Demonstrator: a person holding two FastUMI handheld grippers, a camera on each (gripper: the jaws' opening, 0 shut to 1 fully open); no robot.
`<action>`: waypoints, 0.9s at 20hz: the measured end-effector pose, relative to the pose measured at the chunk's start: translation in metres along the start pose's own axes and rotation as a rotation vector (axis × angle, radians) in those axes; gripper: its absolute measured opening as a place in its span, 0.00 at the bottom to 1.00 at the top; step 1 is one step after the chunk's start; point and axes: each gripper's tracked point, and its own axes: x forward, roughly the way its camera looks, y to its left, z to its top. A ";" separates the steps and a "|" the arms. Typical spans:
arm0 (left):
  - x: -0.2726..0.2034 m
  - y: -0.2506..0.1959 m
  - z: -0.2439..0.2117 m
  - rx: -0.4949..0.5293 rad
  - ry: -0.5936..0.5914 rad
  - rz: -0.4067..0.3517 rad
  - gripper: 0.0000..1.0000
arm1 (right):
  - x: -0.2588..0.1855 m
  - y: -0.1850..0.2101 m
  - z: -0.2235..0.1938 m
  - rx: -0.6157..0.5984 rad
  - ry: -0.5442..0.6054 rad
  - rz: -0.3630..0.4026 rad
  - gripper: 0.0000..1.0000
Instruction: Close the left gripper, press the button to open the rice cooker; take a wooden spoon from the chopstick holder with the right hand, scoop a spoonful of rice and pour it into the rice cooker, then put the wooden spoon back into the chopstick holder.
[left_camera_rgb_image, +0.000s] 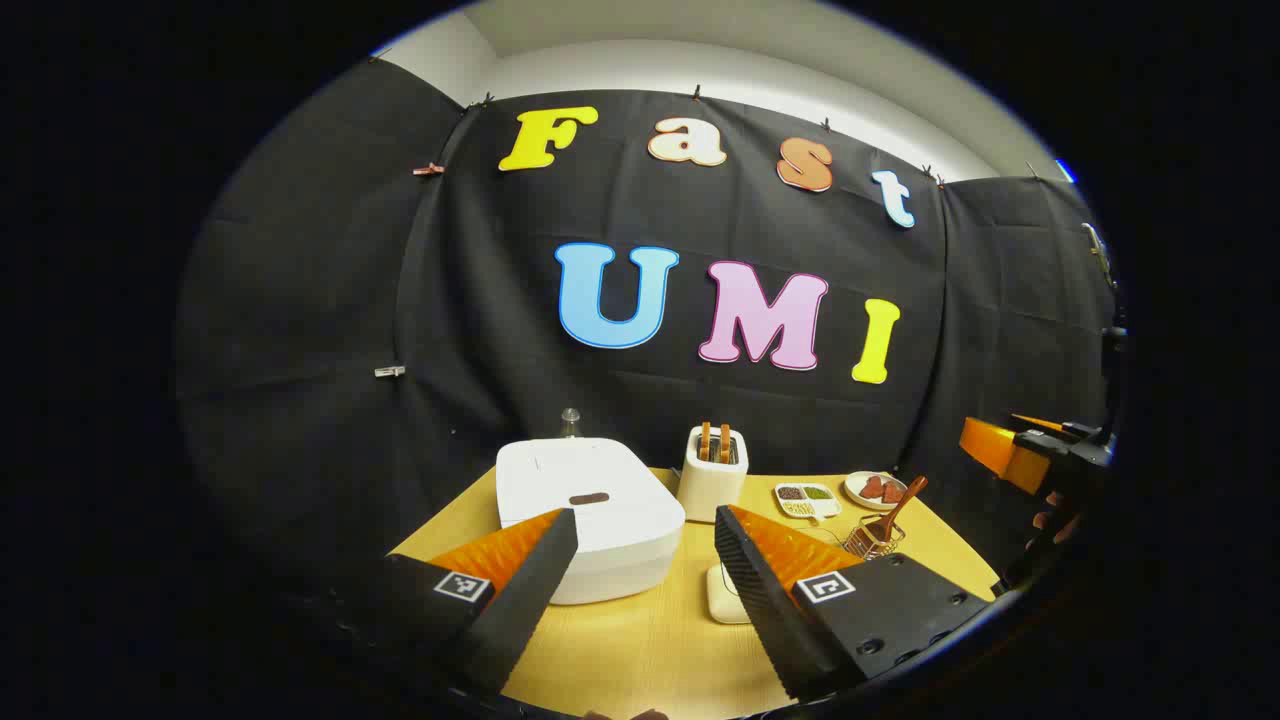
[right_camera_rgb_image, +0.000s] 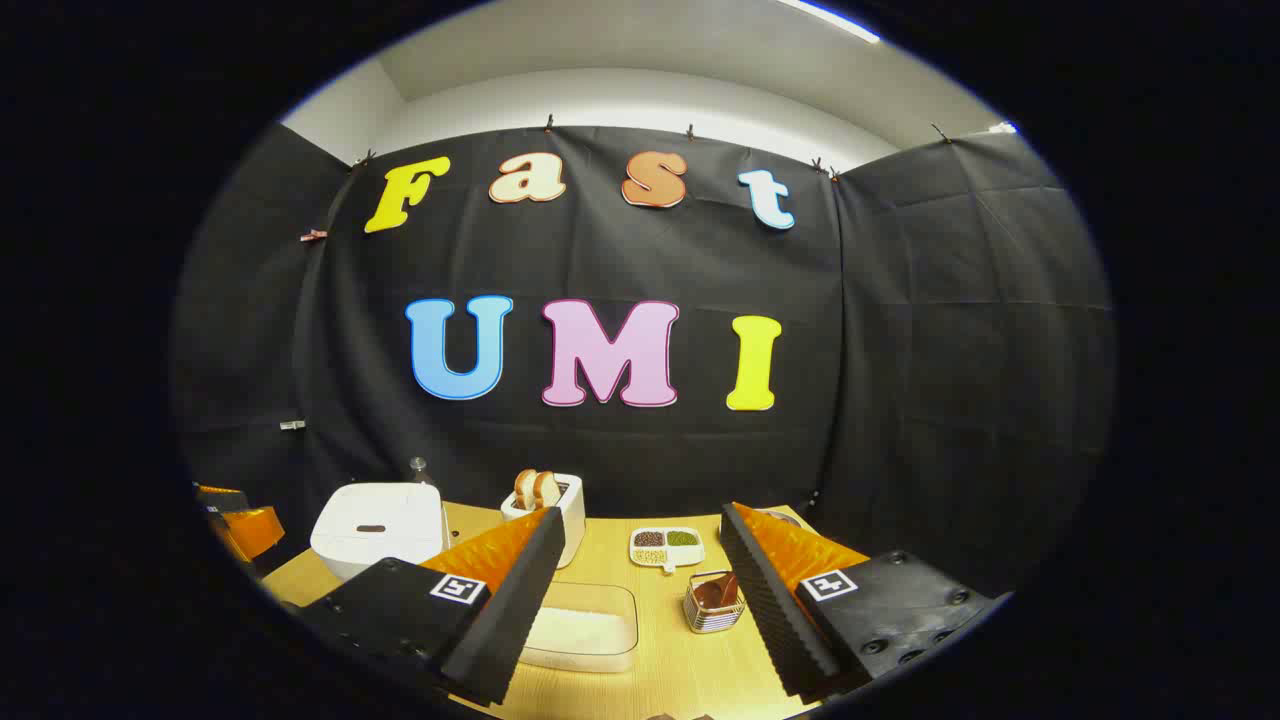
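left gripper (left_camera_rgb_image: 645, 545): hangs above the near edge of the table, fingers spread wide and holding nothing; the task wants them closed first, so that the tip becomes one blunt point for pressing.
right gripper (right_camera_rgb_image: 640, 560): also wide apart and empty, held back over the near table edge, facing the rice tray and the holder; its spread leaves room to take a thin handle.
rice cooker (left_camera_rgb_image: 585, 515): white, lid down, at the left of the table (left_camera_rgb_image: 640, 650), just ahead of the left gripper's left finger, so it falls to that hand.
button (left_camera_rgb_image: 588, 497): the small dark bar on the lid's front looks like the release; it faces the left gripper and is untouched.
chopstick holder (right_camera_rgb_image: 714, 603): small wire basket near the right gripper, between its fingers in the right gripper view.
wooden spoon (left_camera_rgb_image: 898, 508): stands in the holder, handle leaning up and to the right, free to be pinched.
rice tray (right_camera_rgb_image: 580, 628): clear box with white rice, beside the holder, so the scoop is a short move.
bystanders: toaster (left_camera_rgb_image: 712, 470) with bread, divided dish of beans (left_camera_rgb_image: 806, 498), plate (left_camera_rgb_image: 875, 490) at the back.
stage: by my judgement nothing is begun; closing the left fingers comes first.
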 end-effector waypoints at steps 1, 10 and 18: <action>0.000 0.000 -0.002 0.002 0.003 -0.002 0.96 | -0.002 -0.001 0.002 0.004 -0.008 -0.004 0.98; 0.000 0.002 -0.001 0.040 -0.039 -0.067 0.96 | -0.011 -0.007 0.004 0.025 -0.038 -0.047 0.98; 0.012 0.003 -0.003 0.025 -0.030 -0.083 0.96 | -0.016 -0.010 -0.004 0.055 -0.012 -0.074 0.98</action>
